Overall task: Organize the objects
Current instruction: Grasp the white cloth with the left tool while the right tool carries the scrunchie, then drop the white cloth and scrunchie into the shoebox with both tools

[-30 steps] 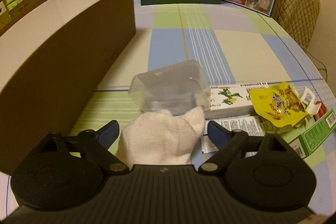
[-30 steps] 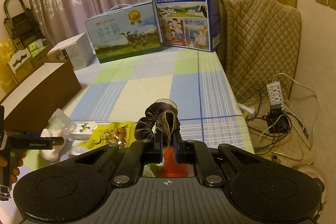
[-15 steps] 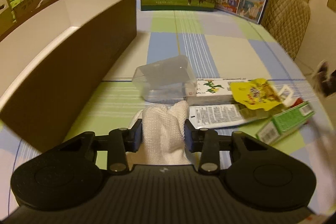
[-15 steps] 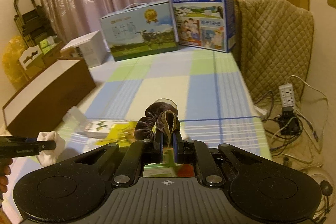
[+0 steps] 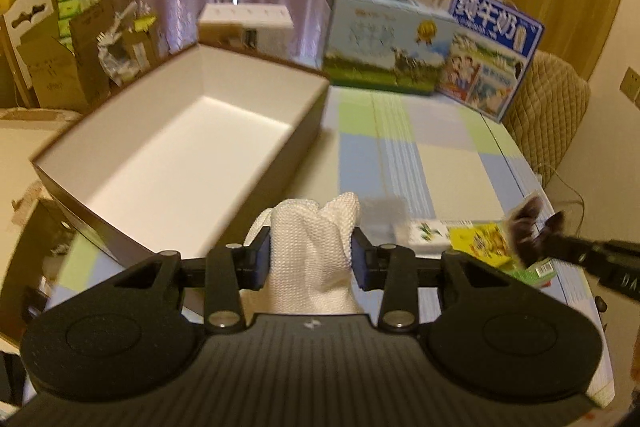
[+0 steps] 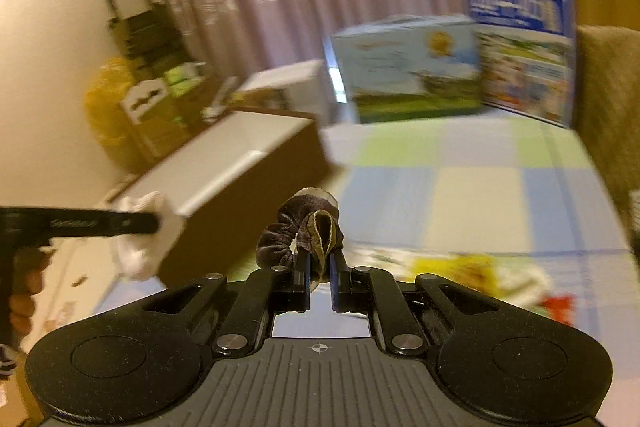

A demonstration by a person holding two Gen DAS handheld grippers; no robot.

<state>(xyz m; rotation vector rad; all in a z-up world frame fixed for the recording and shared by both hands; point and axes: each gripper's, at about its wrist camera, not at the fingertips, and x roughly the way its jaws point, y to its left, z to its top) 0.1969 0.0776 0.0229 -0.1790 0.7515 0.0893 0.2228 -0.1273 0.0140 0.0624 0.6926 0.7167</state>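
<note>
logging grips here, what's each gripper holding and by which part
Left gripper pinches the white knit cloth across its bunched middle. Right gripper clamps the dark velvet scrunchie by its tan loop.

a white knitted cloth, bunched and upright, is held above the near corner of the open brown box, whose white inside is bare. a dark velvet scrunchie is held to the right of the box.

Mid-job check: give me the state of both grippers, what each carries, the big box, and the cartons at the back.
left gripper: shut on white cloth
white cloth: clamped, off the table
right gripper: shut on dark scrunchie
dark scrunchie: pinched, lifted
brown box: open, nothing inside
milk cartons: upright, closed
</note>
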